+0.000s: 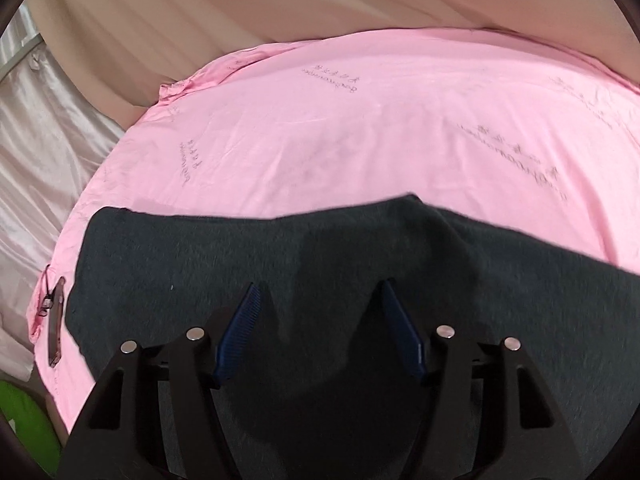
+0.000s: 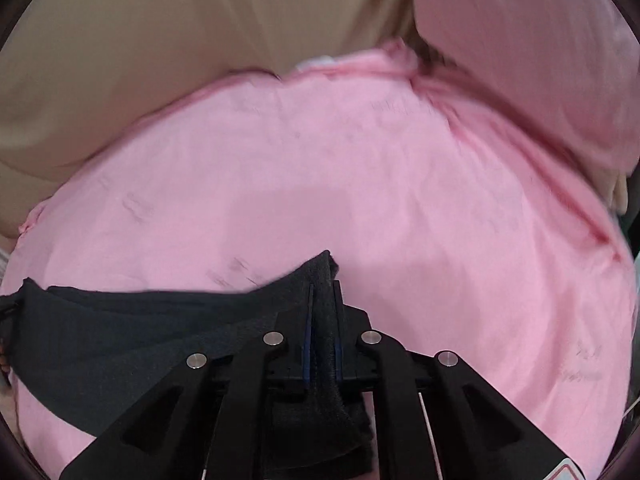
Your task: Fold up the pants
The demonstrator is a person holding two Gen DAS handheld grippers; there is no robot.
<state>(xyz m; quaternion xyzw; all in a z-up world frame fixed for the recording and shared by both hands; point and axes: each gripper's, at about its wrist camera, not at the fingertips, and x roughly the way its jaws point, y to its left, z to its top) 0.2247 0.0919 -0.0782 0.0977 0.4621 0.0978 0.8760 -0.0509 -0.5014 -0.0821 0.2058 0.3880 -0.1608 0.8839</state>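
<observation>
1. My left gripper [image 1: 320, 300] has its fingers wide apart. It hangs over the dark gray pants [image 1: 360, 264] and holds nothing.
2. My right gripper [image 2: 322, 300] is squeezed tight on a bunched edge of the pants [image 2: 132, 332].
3. The pants lie on the pink sheet [image 1: 360, 120], close to its near edge.
4. A tan curtain [image 1: 200, 8] hangs past the far edge of the sheet.

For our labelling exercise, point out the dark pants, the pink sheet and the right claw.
dark pants [image 1: 200, 264]: left wrist view, flat fabric left of the open claw.
pink sheet [image 2: 360, 184]: right wrist view, bare middle.
right claw [image 2: 322, 292]: right wrist view, between fingertips clamping fabric.
</observation>
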